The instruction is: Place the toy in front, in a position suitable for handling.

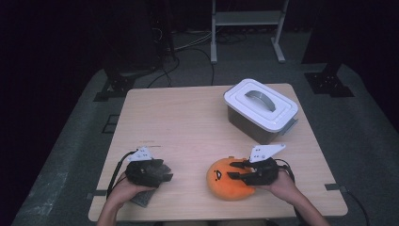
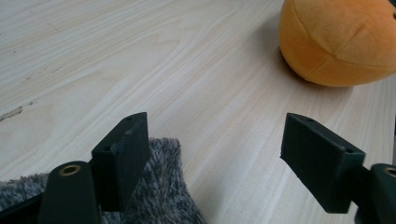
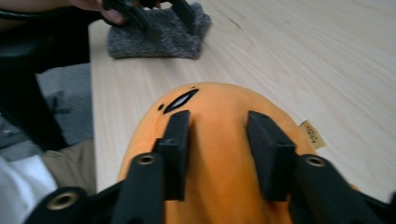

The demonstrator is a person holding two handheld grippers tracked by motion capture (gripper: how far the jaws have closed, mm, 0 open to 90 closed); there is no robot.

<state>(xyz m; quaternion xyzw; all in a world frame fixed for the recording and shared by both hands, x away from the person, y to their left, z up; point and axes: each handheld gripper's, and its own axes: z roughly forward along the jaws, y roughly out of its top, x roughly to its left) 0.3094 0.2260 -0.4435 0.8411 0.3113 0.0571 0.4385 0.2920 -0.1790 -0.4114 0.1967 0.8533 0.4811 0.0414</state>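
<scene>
From the high view, your right gripper (image 1: 241, 170) sits right over the orange plush (image 1: 229, 179), which lies near the front edge of the table (image 1: 188, 122), a little right of centre. The jaws point to the picture's left across the top of the toy, so the plush is directly under and ahead of that tool, not off to a side. Your left gripper (image 1: 162, 170) rests well apart to the left, over a grey fuzzy cloth (image 1: 143, 197) at the front edge. The lidded white-topped box (image 1: 260, 110) stands at the far right, away from both hands; your right hand is clearly the nearer one to it.

In the left gripper view, your jaws stand wide with bare wood between them. The grey fuzzy cloth (image 2: 159, 186) lies under the left jaw only, not pinched. The orange plush (image 2: 338, 42) sits ahead and to the upper right, apart from this tool.

In the right gripper view, your jaws stand at a middling gap astride the crown of the orange plush (image 3: 217, 154), its dark face marks just beyond the tips. Whether the pads actually press into the fabric you cannot tell from here; they look laid on rather than biting. I judge a grip needs the jaws lower around the body.
</scene>
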